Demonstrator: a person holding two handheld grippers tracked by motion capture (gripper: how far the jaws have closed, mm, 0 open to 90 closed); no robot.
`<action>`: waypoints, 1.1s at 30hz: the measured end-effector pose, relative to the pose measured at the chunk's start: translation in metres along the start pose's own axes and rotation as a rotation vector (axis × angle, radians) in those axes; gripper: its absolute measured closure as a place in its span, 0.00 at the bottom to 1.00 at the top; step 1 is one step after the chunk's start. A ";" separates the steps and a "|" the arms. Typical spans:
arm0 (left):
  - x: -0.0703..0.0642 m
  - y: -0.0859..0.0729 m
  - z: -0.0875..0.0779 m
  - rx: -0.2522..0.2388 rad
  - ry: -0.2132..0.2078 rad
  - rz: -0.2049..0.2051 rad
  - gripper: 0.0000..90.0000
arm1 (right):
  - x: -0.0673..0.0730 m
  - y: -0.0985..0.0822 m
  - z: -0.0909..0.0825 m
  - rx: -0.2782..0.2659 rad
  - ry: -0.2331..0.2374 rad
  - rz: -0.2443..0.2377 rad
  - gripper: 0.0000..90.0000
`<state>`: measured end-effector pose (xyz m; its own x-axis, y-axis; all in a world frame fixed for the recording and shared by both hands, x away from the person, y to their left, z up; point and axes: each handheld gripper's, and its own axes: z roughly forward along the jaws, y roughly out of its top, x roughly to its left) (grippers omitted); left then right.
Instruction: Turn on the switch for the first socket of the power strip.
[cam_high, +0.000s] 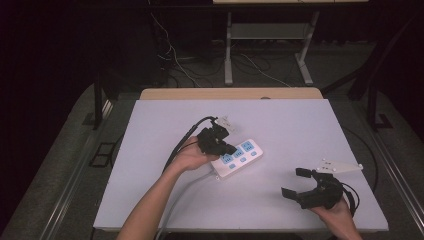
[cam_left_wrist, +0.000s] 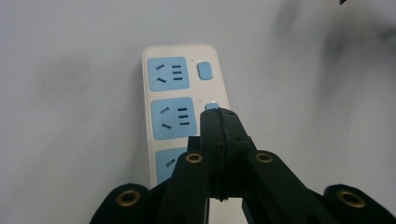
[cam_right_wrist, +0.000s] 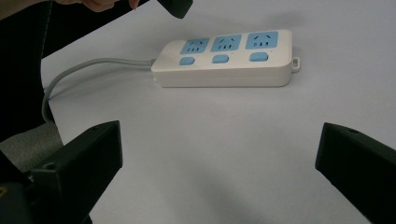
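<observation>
White power strip (cam_high: 236, 158): lies flat on the pale worktop (cam_high: 280, 125), a little left of the middle, set at a slant; three blue sockets run along its top, each with a blue button beside it.
Strip seen from the right: long side faces the camera (cam_right_wrist: 224, 58), sockets at the back, buttons in front, a small loop at its right end.
Cord: grey cable (cam_right_wrist: 84, 70) leaves the strip's left end in the right gripper view, curves over the worktop and drops off the near edge.
Left tongs (cam_high: 223, 146): jaws pressed together, nothing between them; the joined tip sits over the strip.
Left tip, close up: tip of the left tongs (cam_left_wrist: 219, 116) rests at the middle blue button (cam_left_wrist: 211, 106), touching it or just above it; I cannot tell which.
Far button: the blue button (cam_left_wrist: 204, 70) beside the end socket lies bare, apart from the tip.
Left hand (cam_high: 190, 157): grips the left tongs from the strip's near left side; a black cable arcs up behind it.
Right tongs (cam_high: 296, 182): jaws spread wide and empty, low over the worktop, well apart from the strip, toward the near right corner.
Right hand (cam_high: 334, 210): holds the tongs from below at the worktop's near edge.
</observation>
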<state>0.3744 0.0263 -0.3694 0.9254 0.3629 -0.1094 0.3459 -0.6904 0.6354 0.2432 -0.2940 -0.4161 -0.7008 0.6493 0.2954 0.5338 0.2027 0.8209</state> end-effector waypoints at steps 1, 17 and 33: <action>0.000 0.000 0.001 0.002 -0.002 -0.001 0.99 | 0.000 0.000 0.000 0.001 0.000 0.000 0.00; 0.001 -0.003 0.019 0.054 -0.025 0.002 0.99 | 0.000 0.000 0.000 0.007 -0.002 -0.002 0.00; -0.003 -0.014 0.032 0.107 -0.048 0.009 0.99 | 0.000 0.000 0.001 0.017 0.001 -0.012 0.00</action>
<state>0.3718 0.0153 -0.4024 0.9338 0.3281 -0.1424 0.3501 -0.7571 0.5516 0.2434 -0.2928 -0.4171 -0.7079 0.6459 0.2859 0.5333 0.2234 0.8159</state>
